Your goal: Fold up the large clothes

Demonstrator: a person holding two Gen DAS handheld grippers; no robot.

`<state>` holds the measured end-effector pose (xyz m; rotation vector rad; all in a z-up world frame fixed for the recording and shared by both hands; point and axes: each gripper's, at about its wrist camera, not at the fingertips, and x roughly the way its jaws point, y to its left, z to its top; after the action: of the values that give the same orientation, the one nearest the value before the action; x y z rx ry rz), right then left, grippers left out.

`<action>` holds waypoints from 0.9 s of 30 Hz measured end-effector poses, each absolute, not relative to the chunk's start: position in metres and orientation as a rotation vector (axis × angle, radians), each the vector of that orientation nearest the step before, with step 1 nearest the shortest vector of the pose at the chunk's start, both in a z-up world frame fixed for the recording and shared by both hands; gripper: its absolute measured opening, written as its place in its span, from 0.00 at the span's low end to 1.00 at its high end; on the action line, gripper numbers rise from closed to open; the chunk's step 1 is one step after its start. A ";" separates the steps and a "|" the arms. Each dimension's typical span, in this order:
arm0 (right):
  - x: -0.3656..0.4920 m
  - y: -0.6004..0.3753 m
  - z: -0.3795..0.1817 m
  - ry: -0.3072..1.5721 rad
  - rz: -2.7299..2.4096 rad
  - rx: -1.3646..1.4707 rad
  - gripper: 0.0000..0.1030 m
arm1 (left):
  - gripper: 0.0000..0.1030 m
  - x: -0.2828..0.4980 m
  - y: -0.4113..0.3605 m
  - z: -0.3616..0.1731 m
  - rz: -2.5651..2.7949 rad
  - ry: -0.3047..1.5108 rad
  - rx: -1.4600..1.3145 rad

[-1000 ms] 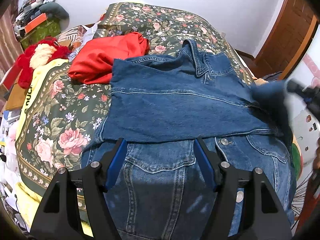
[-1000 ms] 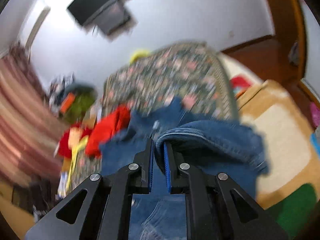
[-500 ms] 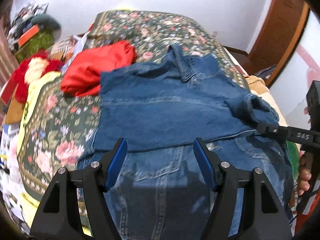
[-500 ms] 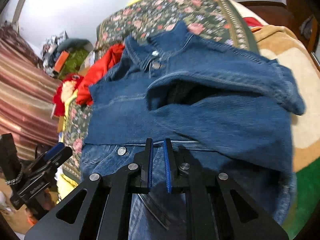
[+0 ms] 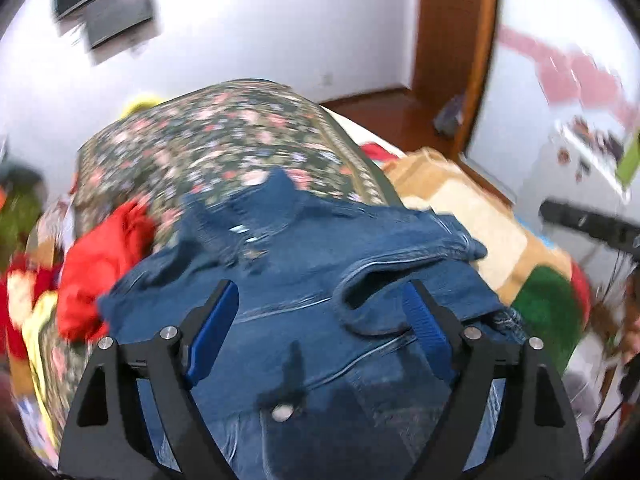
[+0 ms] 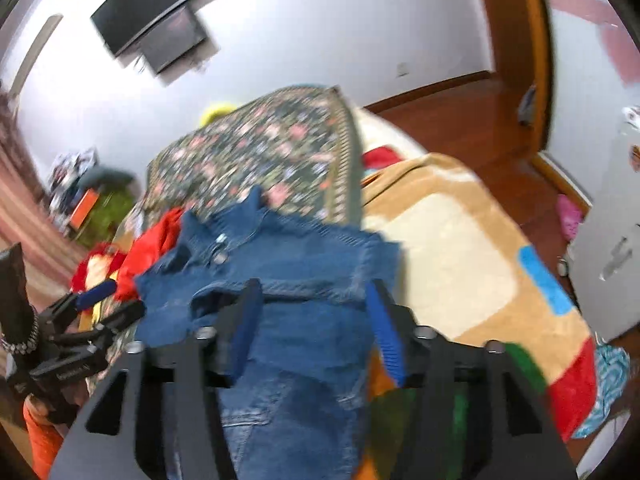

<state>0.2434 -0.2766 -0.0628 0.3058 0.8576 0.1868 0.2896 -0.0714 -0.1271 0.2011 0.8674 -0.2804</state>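
A blue denim jacket (image 5: 304,280) lies on the floral bedspread (image 5: 224,136), collar away from me, both sleeves folded across its body. My left gripper (image 5: 320,308) hovers above the jacket's middle, its jaws opening wide with nothing pinched between them. In the right wrist view the same jacket (image 6: 288,264) lies below my right gripper (image 6: 312,312), whose jaws are opening and have let the right sleeve go; the sleeve rests on the jacket. The left gripper (image 6: 100,300) shows at the left edge there, and the right gripper's tip (image 5: 584,224) at the right of the left wrist view.
A red garment (image 5: 100,264) lies left of the jacket, with a red and yellow plush toy (image 5: 24,300) beyond it. A tan, green and red blanket (image 6: 460,248) covers the bed's right side. A wall television (image 6: 156,28), a wooden door frame (image 5: 456,52) and brown floor stand behind.
The right gripper carried the sleeve over the jacket, laid it down and opened. The left gripper swung right and rolled over the jacket and opened wider. Both views are now blurred.
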 end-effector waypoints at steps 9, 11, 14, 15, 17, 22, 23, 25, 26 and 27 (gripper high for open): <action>0.248 -0.292 -0.097 0.941 0.148 0.297 0.60 | 0.81 0.331 -0.147 -0.180 -0.392 0.927 0.511; 0.250 -0.297 -0.109 0.979 0.147 0.314 0.60 | 0.81 0.338 -0.159 -0.191 -0.407 0.933 0.568; 0.252 -0.300 -0.123 1.019 0.141 0.330 0.60 | 0.81 0.352 -0.168 -0.211 -0.402 0.959 0.623; 0.252 -0.299 -0.127 1.028 0.138 0.330 0.60 | 0.79 0.358 -0.169 -0.217 -0.405 0.979 0.620; 0.253 -0.297 -0.135 1.047 0.135 0.327 0.60 | 0.66 0.367 -0.168 -0.223 -0.438 1.013 0.567; 0.256 -0.289 -0.156 1.108 0.142 0.325 0.60 | 0.32 0.376 -0.164 -0.213 -0.460 0.993 0.470; 0.256 -0.288 -0.160 1.119 0.141 0.325 0.60 | 0.25 0.377 -0.164 -0.210 -0.453 0.988 0.463; 0.256 -0.286 -0.167 1.138 0.141 0.323 0.60 | 0.15 0.380 -0.157 -0.198 -0.444 0.955 0.408; 0.256 -0.286 -0.170 1.147 0.139 0.324 0.60 | 0.11 0.381 -0.153 -0.192 -0.441 0.944 0.385; 0.255 -0.286 -0.171 1.152 0.138 0.328 0.60 | 0.09 0.382 -0.147 -0.183 -0.431 0.929 0.350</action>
<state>0.2554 -0.2859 -0.1712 0.3277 1.1525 0.1378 0.3822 -0.1467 -0.1830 0.3503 0.9292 -0.4309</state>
